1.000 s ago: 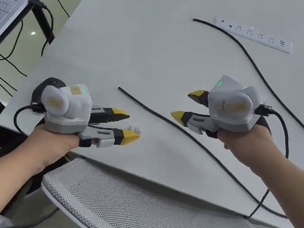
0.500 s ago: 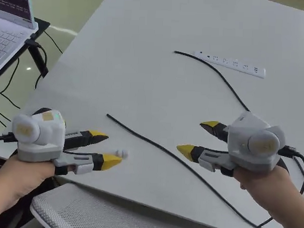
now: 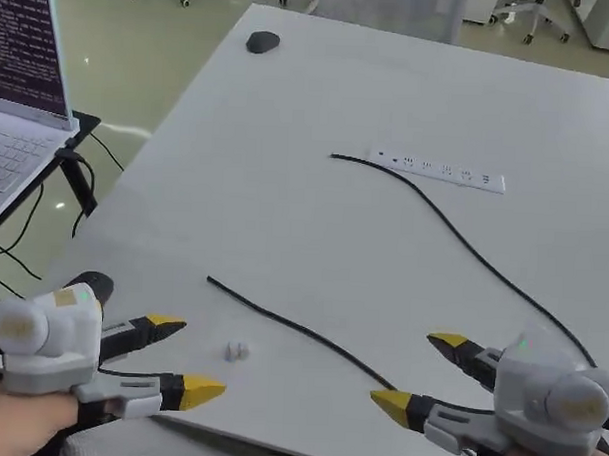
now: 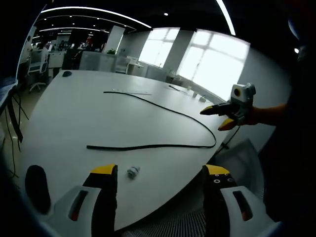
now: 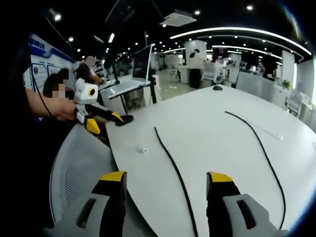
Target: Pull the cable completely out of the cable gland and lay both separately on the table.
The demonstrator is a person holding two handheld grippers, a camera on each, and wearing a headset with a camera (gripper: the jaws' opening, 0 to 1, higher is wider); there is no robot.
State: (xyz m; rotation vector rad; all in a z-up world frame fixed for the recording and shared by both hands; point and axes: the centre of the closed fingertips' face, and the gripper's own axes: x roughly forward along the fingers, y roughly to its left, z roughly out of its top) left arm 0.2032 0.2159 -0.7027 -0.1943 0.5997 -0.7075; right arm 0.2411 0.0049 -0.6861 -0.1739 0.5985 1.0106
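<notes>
A small white cable gland (image 3: 237,351) lies by itself on the white table (image 3: 288,117), a short way from the near end of a long black cable (image 3: 291,326). My left gripper (image 3: 185,356) hovers open and empty at the near edge, just left of the gland. At the lower right my right gripper (image 3: 418,372) is open too, beside the cable. The left gripper view has the gland (image 4: 132,172) just past my left gripper (image 4: 161,173), with the cable (image 4: 148,146) beyond. The right gripper view shows my right gripper (image 5: 167,177) over the cable (image 5: 173,158), the gland (image 5: 141,148) to its left.
A white power strip (image 3: 442,171) lies mid-table by the cable's far end. A dark mouse (image 3: 262,42) sits at the far edge. A black round object (image 3: 93,281) rests at the near left corner. A laptop (image 3: 20,78) stands left of the table.
The head camera has tilted up. Both grippers have drawn back toward the near table edge. The gland, right at my left gripper's tip earlier, now lies apart from it.
</notes>
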